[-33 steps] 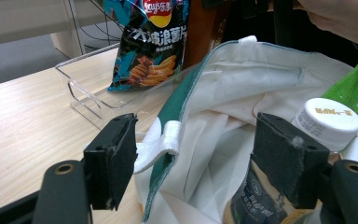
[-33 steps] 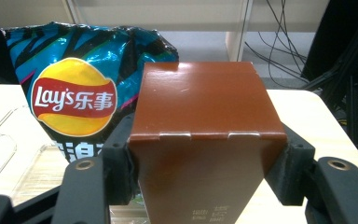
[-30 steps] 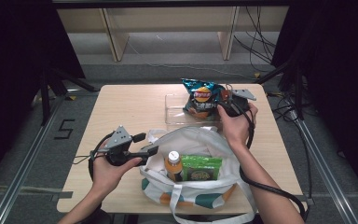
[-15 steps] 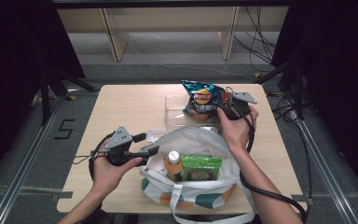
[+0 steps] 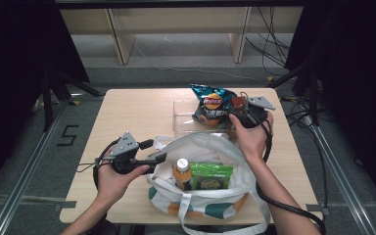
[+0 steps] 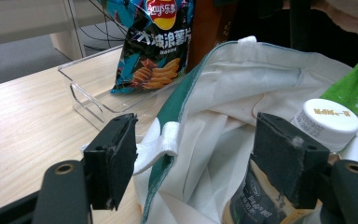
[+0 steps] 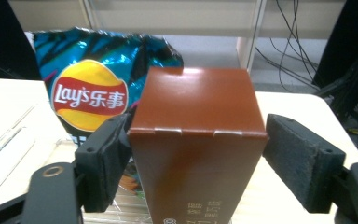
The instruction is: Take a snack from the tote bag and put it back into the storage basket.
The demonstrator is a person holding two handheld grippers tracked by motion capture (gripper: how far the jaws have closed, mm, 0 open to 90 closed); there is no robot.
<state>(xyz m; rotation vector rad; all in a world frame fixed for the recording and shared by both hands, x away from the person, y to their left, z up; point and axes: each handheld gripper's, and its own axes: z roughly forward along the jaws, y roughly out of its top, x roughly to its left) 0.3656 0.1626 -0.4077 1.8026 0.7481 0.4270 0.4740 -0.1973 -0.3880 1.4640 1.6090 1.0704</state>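
The right hand-held gripper (image 7: 193, 163) has just been opening its jaws, which now stand off the brown box (image 7: 196, 140), upright in the clear tray (image 5: 186, 117) near the surface's far edge beside the chip bag (image 5: 211, 105). The left hand-held gripper (image 6: 196, 158), open, straddles the tote bag (image 5: 210, 147) rim, likely steadying it.

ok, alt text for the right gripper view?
A brown box stands upright between the right gripper's open jaws, which have just been opening; a gap shows at the right pad, while the left one sits close against the box. Behind it stands a blue chip bag on a light wooden table.
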